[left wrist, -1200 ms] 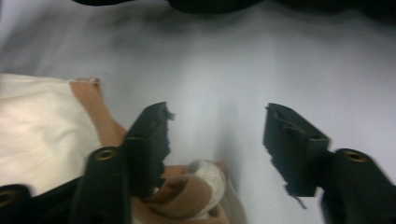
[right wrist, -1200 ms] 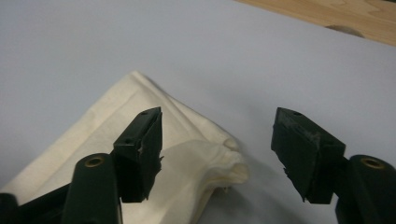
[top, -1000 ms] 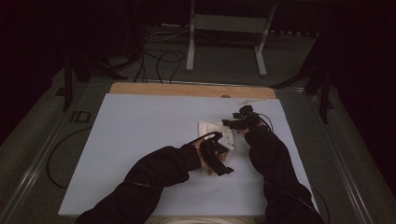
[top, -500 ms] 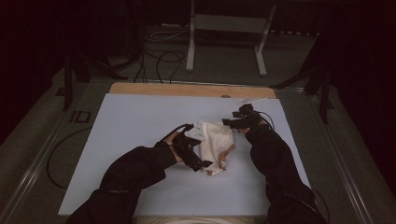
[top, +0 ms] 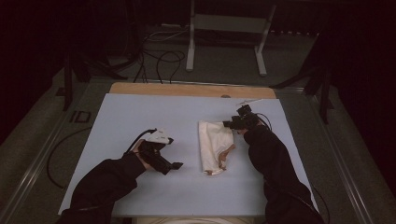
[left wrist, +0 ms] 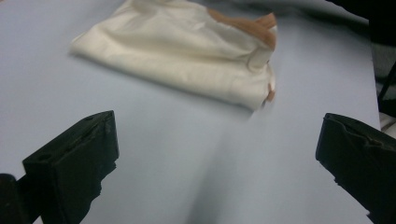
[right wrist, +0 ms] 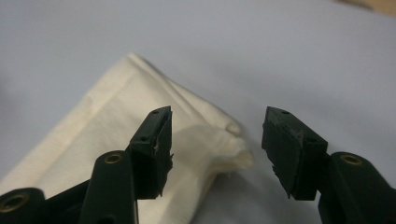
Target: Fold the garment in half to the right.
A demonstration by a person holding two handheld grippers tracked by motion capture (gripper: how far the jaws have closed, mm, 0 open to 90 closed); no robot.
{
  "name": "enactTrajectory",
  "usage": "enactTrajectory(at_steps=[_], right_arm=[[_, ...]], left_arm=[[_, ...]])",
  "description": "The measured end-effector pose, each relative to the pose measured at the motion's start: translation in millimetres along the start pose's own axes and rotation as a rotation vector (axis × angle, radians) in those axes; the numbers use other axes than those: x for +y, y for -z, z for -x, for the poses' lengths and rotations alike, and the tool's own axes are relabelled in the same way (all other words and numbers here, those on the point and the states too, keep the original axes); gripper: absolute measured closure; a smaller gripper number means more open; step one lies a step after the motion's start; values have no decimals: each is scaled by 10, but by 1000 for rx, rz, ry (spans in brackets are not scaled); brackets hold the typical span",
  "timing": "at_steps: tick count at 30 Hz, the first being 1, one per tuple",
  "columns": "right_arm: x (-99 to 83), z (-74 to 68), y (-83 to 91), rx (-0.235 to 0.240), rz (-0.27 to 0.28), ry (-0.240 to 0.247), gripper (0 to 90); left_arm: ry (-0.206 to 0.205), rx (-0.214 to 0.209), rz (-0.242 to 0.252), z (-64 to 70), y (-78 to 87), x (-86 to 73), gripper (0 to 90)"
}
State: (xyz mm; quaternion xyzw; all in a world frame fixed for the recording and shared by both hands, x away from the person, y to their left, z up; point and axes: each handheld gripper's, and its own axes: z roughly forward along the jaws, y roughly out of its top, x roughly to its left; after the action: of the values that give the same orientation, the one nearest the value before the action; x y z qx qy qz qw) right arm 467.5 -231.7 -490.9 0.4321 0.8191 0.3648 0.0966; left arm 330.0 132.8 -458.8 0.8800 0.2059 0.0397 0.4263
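Cloth of cream cotton (top: pixel 215 146), folded into a long narrow packet with a tan-brown patch showing at its near end, is laid flat on the pale blue bench (top: pixel 140 112), a little right of the middle. At its far right corner the right tongs (top: pixel 232 124) are held with the jaws parted and nothing between them; in the right gripper view that rumpled corner (right wrist: pixel 233 149) is seen lying just under the gap. The left tongs (top: pixel 173 165) are set well apart from the cloth on its left, jaws spread wide and empty, pointed toward the packet (left wrist: pixel 187 56). The step in hand is judged to be folding, between one fold and the next. For the next move, a fresh hold on an edge would be called for, with both layers caught together so the packet is not pulled open.
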Motion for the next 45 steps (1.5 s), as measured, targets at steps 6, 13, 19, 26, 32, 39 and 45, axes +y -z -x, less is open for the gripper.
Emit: enactTrajectory(at_steps=[6, 13, 19, 26, 32, 39, 45], right_arm=[[-76, 79, -94, -23, -52, -33, 516], [-113, 73, -95, -33, -79, -5, 803], [-38, 23, 29, -67, -11, 48, 852], [57, 25, 137, -86, 46, 50, 852], [12, 106, 62, -100, 21, 28, 851], [-42, 143, -22, -104, -5, 23, 848], [-61, 160, -83, -119, -14, 23, 845]], left_arm=[[70, 29, 35, -84, 163, -259, 3], [107, 59, 73, -108, 223, -476, 3], [138, 104, 107, -104, 252, -604, 3], [135, 151, 118, -91, 264, -660, 3], [129, 171, 136, -77, 290, -706, 3], [138, 190, 150, -79, 346, -761, 3], [147, 211, 151, -89, 385, -819, 3]])
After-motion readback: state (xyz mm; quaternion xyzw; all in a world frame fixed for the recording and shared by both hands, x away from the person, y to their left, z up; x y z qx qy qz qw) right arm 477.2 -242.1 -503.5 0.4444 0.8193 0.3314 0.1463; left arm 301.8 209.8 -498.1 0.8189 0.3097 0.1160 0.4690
